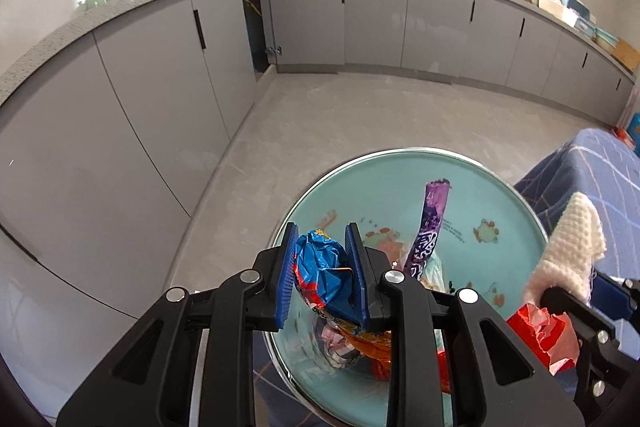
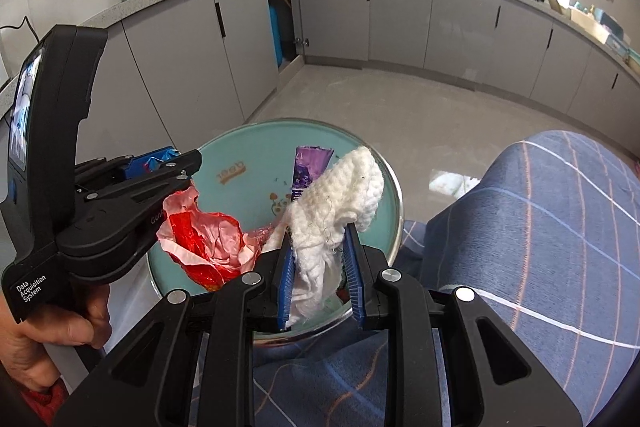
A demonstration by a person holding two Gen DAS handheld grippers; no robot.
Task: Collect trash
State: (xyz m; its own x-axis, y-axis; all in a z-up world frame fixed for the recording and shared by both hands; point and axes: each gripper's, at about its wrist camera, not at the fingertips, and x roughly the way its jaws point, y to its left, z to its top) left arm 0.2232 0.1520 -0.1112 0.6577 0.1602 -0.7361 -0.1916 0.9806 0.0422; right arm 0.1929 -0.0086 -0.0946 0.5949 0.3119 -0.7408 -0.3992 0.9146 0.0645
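Observation:
A round teal tray (image 1: 400, 179) with a metal rim holds loose trash. My left gripper (image 1: 322, 231) is shut on a crumpled blue wrapper (image 1: 320, 267) just above the tray. A purple wrapper (image 1: 430, 223) sticks up beside it. My right gripper (image 2: 318, 231) is shut on a white waffle cloth (image 2: 344, 187), which flops over its blue pads. A crumpled red and pink wrapper (image 2: 208, 243) lies on the tray (image 2: 248, 155) between the two grippers. From the right wrist the left gripper (image 2: 152, 163) shows at the left, held by a hand (image 2: 60, 327).
A blue checked cloth (image 2: 540, 227) covers the surface to the right of the tray and below it. Grey kitchen cabinets (image 1: 140, 107) line the walls, with one door open (image 2: 280, 23). Pale floor (image 1: 360, 115) lies beyond the tray.

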